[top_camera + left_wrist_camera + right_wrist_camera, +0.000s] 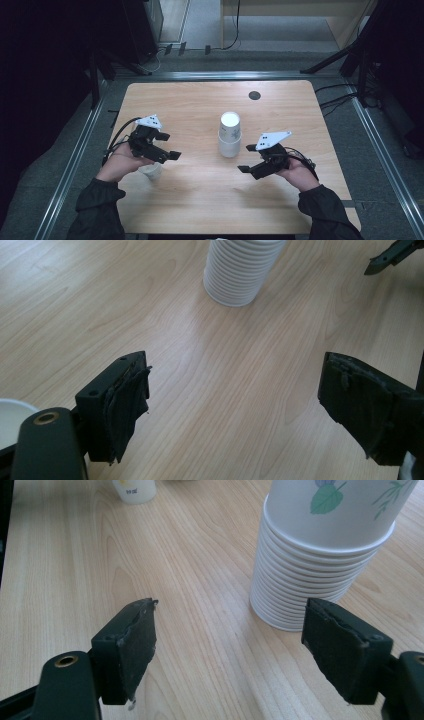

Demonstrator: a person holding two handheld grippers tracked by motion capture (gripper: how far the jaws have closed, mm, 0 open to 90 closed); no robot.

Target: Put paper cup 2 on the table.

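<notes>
A stack of white paper cups (229,135) with a leaf print stands upside down at the table's middle. My left gripper (170,146) hovers to its left, open and holding nothing. My right gripper (246,158) is open just right of the stack's foot, also holding nothing. A single white cup (151,170) stands under my left hand. In the left gripper view the stack (240,270) lies ahead beyond the wide-apart pads (125,405). In the right gripper view the stack (320,545) is close, ahead of the right pad (340,645), and the single cup (134,489) is far off.
The wooden table (200,200) has a small round black grommet (254,95) near its far edge. Metal rails (75,155) run along both sides on the floor, with dark stands and cables beyond. The right gripper's tip (395,252) shows at the left gripper view's top right.
</notes>
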